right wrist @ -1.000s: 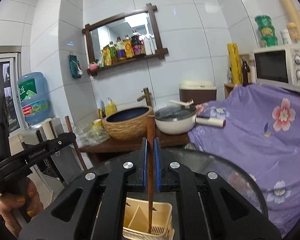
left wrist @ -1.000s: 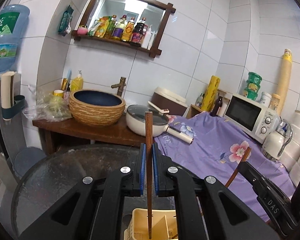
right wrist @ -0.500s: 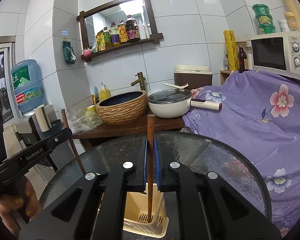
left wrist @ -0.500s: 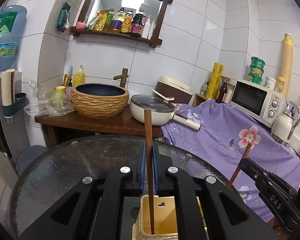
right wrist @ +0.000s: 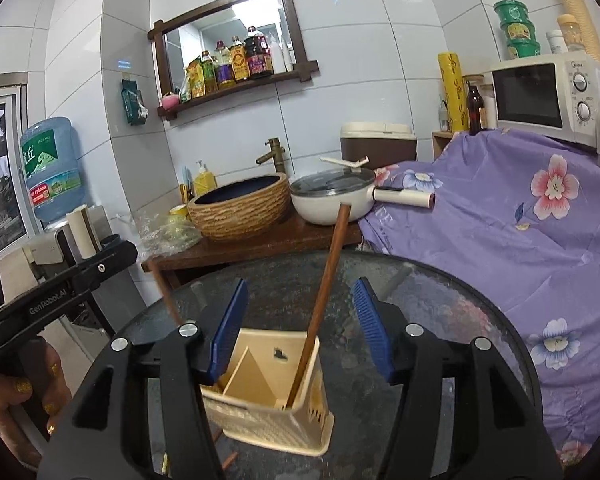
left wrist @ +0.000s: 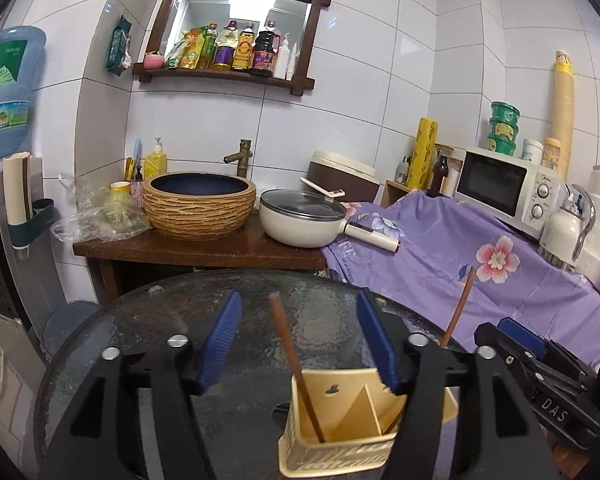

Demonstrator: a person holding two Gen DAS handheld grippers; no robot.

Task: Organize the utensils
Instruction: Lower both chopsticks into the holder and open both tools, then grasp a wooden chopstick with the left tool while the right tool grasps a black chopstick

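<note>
The black arm of the left gripper (right wrist: 60, 280) has the white words "GenRobot.AI" on it. The right gripper (left wrist: 548, 376) has "DAS" on its side. The purple cloth (left wrist: 440, 248) shows the letters "FE" near the pan handle.

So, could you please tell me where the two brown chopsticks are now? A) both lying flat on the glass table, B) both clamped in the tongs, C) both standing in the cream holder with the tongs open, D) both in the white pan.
C: each chopstick leans free in the cream holder, and neither touches the spread blue pads.
</note>
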